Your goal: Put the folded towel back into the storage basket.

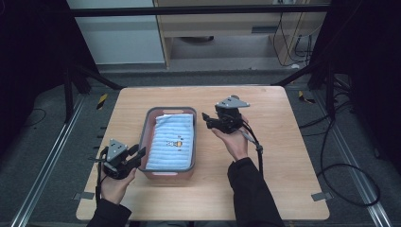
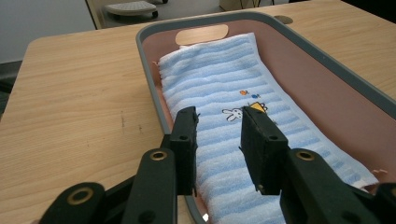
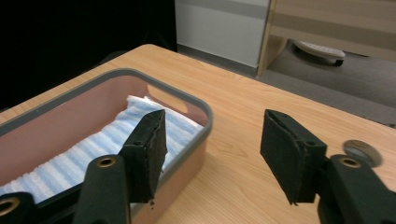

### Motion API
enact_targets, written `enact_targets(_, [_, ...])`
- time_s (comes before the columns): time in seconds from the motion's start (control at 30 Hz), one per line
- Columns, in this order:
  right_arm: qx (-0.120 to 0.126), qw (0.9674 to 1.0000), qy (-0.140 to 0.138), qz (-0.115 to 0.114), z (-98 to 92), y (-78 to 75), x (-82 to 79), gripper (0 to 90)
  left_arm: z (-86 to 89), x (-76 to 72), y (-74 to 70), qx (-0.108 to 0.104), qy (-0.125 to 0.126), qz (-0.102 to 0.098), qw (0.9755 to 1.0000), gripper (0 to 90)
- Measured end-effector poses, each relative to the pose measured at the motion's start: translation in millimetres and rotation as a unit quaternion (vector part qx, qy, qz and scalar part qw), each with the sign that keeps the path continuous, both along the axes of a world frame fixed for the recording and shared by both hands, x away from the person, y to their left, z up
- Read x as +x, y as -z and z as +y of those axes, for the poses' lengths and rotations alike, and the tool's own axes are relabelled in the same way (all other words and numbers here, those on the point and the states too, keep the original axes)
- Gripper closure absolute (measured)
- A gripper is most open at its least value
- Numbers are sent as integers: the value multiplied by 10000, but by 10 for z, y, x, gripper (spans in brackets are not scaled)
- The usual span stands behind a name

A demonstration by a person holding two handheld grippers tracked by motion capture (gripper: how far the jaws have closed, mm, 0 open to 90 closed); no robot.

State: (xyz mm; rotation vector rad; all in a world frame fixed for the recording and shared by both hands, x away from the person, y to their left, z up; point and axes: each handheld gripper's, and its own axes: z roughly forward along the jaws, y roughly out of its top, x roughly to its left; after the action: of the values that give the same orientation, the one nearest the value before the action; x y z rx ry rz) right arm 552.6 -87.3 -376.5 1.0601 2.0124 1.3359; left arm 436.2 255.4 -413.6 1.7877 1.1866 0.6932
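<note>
Towel (image 1: 171,141) folded, laid flat inside basket (image 1: 169,172) near table (image 1: 283,189) centre. Left gripper (image 1: 137,154) held at basket's near left corner, jaws spread, nothing pinched. Right gripper (image 1: 206,118) held beside far right corner, jaws spread, empty. Placement step judged done; withdrawal called for next.

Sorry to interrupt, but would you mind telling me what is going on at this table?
A person holds a two-jaw gripper in each hand beside a pink basket with a grey rim on a wooden table. A folded blue striped towel with a small rabbit print lies flat inside it. The left gripper sits at the basket's near left corner and the right gripper at its far right; both have open jaws holding nothing.
</note>
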Motion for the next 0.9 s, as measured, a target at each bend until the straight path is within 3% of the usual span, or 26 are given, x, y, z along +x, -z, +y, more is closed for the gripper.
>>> enact_targets(0.13, [168,9998,106,-88,-196,-58,-79,365,24,7,2,-3,-8,-6,10000,632])
enact_targets(0.47, [283,9990,320,-126,-639,-50,-319,282,88,17,-1,-27,25,-137,9999,535])
enact_targets(0.7, [319,9986,404,-135,-930,51,-535,235,142,18,23,-13,-18,-163,9999,460])
enact_targets(0.9, [309,9981,529,-13,-1168,229,-667,207,162,27,50,78,-37,-201,9998,405])
